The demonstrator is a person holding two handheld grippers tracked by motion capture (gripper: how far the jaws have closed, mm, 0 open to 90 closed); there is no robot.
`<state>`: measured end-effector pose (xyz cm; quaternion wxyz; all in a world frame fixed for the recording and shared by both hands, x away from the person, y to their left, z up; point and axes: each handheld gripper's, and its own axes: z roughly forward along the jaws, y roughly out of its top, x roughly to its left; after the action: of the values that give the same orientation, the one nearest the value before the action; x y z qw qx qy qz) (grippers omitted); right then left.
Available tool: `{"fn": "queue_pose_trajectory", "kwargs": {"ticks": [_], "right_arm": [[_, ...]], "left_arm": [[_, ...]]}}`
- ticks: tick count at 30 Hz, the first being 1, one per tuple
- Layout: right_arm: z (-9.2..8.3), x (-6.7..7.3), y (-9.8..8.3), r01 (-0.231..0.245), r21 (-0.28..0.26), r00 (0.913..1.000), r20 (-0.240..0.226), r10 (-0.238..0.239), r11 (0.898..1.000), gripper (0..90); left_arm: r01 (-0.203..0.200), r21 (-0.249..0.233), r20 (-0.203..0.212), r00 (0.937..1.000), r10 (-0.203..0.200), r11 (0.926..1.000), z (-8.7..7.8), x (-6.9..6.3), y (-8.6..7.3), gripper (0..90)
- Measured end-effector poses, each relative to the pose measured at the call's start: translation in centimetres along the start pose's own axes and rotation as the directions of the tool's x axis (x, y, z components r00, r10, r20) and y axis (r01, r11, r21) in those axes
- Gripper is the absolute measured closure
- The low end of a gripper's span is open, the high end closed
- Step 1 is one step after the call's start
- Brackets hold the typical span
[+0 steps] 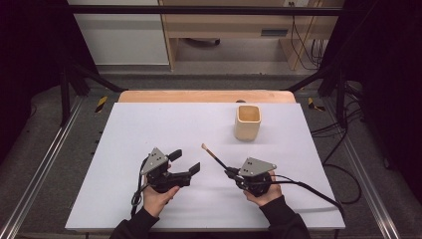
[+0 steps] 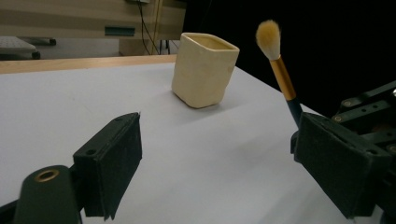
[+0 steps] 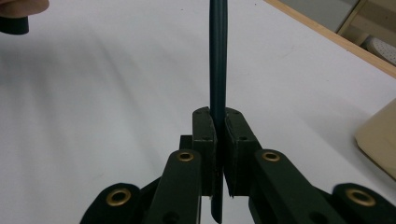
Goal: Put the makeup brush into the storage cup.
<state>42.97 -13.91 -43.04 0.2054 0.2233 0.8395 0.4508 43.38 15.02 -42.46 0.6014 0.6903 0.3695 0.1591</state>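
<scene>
A brush [image 1: 213, 156] with a dark handle, a gold ferrule and a pale tuft juts up and to the left from my right gripper [image 1: 230, 173], which is shut on the handle. Seen from the right gripper [image 3: 218, 140], the handle [image 3: 218, 56] runs straight up between the pressed pads. My left gripper [image 1: 185, 161] lies to the left of the brush, open and with nothing between its jaws. In the left gripper view [image 2: 224, 163] the tuft of the brush [image 2: 270, 39] stands at the upper right. A cream square cup [image 1: 247, 122] stands upright behind both grippers.
The white mat [image 1: 149, 124] covers a wooden table [image 1: 199, 96] whose far edge shows behind it. The cup [image 2: 203, 70] sits a short way ahead of the left jaws, and its corner [image 3: 380, 140] shows at the right. Cables [image 1: 318, 191] trail off the mat's right side.
</scene>
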Motion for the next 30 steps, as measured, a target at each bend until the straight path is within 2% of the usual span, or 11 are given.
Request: {"fn": "queue_pose_trajectory", "kwargs": {"ticks": [4,14,22,25,30], "right_arm": [[0.2,0.1,-0.1,-0.013,-0.005,0.9999,-0.001,0.013,1.0,84.7],[0.5,0.2,-0.2,-0.033,-0.016,0.9995,0.001,0.033,0.999,84.7],[0.6,0.2,-0.2,-0.05,-0.025,0.9987,0.004,0.05,0.998,84.7],[0.7,0.3,-0.2,-0.057,-0.029,0.9984,0.005,0.057,0.998,84.7],[0.7,0.3,-0.2,-0.061,-0.03,0.9981,0.007,0.061,0.998,84.7]], "left_arm": [[-0.003,-0.019,0.0,1.0,0.003,0.9998,0.2,-0.5,0.0,14.6],[0.055,-0.051,0.008,0.9985,-0.054,0.9972,0.8,-1.0,0.0,16.4],[0.078,-0.064,0.009,0.997,-0.077,0.9949,1.5,-1.5,-0.1,18.3],[0.098,-0.082,0.011,0.9951,-0.098,0.9918,1.8,-1.8,0.0,19.9],[0.103,-0.087,0.013,0.9947,-0.102,0.9909,2.0,-2.0,0.0,22.2]]}}
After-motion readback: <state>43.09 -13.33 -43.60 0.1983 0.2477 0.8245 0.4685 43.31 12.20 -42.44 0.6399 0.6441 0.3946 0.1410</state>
